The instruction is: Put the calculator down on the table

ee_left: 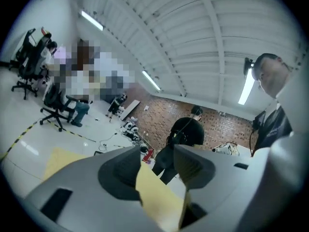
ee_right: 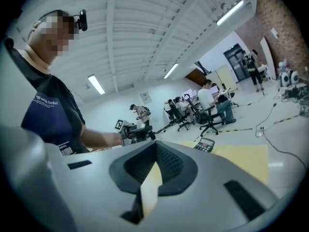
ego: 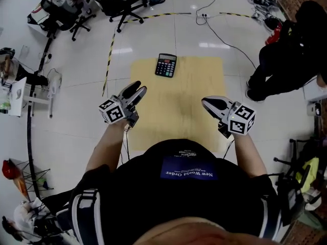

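Calculator lies on counter, well beyond both fingers, at far edge; left gripper part-open, empty; right gripper closed, empty; a bump could tip it off.

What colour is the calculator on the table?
The calculator is black with pale keys; head view shows it best.

Matt wooden table, glossy white floor
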Action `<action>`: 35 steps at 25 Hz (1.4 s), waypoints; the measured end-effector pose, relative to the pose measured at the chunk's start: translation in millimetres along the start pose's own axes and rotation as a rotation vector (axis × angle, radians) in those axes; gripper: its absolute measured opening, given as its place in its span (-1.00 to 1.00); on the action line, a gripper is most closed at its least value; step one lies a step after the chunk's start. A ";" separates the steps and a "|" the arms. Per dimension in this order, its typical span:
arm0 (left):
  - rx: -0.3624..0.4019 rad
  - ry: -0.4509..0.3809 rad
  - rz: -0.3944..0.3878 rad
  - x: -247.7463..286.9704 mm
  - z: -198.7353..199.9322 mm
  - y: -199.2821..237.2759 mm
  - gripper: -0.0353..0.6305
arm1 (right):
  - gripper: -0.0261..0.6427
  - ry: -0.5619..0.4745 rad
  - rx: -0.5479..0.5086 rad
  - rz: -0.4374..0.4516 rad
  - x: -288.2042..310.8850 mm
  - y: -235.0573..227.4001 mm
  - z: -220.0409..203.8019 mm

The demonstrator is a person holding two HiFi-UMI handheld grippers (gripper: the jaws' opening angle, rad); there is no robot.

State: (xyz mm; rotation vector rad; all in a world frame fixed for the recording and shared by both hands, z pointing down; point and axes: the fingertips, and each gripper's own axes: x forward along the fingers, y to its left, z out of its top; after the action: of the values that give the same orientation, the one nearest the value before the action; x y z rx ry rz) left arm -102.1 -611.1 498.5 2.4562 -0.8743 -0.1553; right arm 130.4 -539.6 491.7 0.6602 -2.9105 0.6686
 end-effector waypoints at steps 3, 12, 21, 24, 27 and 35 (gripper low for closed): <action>0.040 -0.109 -0.006 -41.5 28.0 -29.1 -0.72 | -0.96 0.003 -0.044 0.007 7.3 15.0 15.2; 0.086 -0.118 -0.255 -131.6 44.9 -79.2 -0.87 | -0.96 -0.056 -0.069 -0.097 58.3 97.7 20.6; 0.005 -0.074 -0.360 -190.8 8.2 -105.9 -0.87 | -0.96 -0.125 0.008 -0.132 83.8 149.1 8.5; 0.013 -0.100 -0.356 -184.8 14.9 -114.5 -0.87 | -0.96 -0.136 -0.017 -0.124 72.8 146.3 26.8; 0.016 -0.121 -0.342 -185.9 18.8 -117.2 -0.87 | -0.96 -0.122 -0.041 -0.140 70.3 140.7 32.6; 0.031 -0.135 -0.321 -175.0 5.8 -143.3 -0.87 | -0.96 -0.042 -0.123 -0.106 58.4 144.8 11.7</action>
State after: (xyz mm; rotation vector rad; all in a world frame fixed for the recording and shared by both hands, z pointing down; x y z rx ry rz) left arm -161.3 -412.0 408.7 2.6254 -0.5320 -0.4283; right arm 15.8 -450.0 433.7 0.8153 -2.9005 0.4651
